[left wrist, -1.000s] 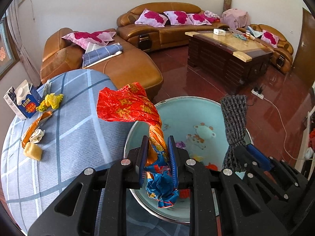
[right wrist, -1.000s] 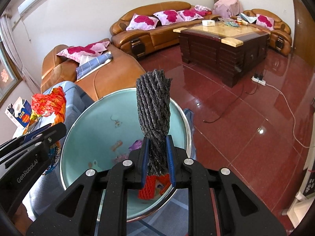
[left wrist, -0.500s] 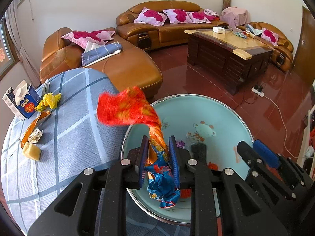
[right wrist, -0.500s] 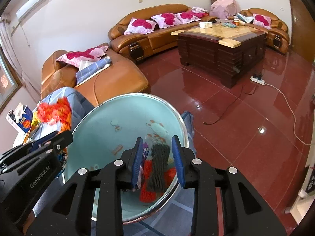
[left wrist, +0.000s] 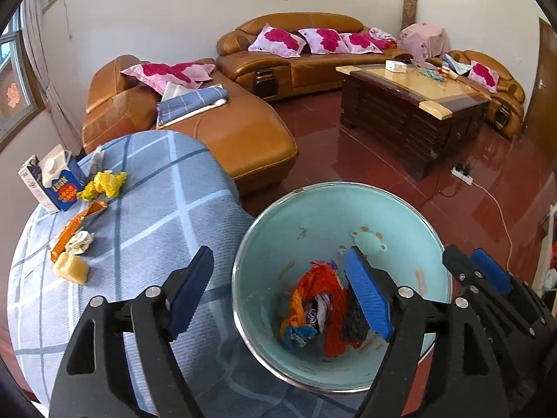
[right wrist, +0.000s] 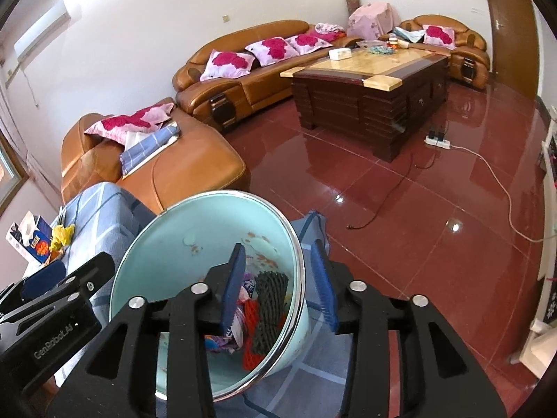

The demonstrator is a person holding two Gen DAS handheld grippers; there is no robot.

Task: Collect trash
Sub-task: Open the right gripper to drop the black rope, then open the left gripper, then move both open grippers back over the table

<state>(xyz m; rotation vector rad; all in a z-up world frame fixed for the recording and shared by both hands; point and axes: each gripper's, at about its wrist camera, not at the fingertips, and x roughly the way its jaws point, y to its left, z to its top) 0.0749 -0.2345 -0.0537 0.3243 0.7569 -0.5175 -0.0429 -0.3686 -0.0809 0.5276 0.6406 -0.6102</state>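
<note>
A light-blue basin [left wrist: 383,216] with a metal rim sits at the edge of the blue checked table [left wrist: 146,216]; it also shows in the right wrist view [right wrist: 167,244]. In it lie a red and orange wrapper [left wrist: 313,299] and a dark foam net [right wrist: 269,310]. My left gripper [left wrist: 278,296] is open and empty, straddling the basin's near rim. My right gripper [right wrist: 278,282] is open and empty above the basin's right rim. On the table's left lie a milk carton [left wrist: 55,181], a yellow wrapper [left wrist: 102,183], an orange wrapper [left wrist: 75,224], crumpled white paper [left wrist: 80,242] and a yellow lump [left wrist: 71,268].
A brown leather sofa [left wrist: 209,129] stands right behind the table, with more sofa along the far wall. A dark wooden coffee table [left wrist: 414,104] stands on the red tiled floor. A power strip and cord [right wrist: 442,142] lie on the floor at right.
Both grippers opened. The right let the dark foam net fall into the basin first, then the left dropped the red and orange wrapper in. Both pieces now lie in the basin.
</note>
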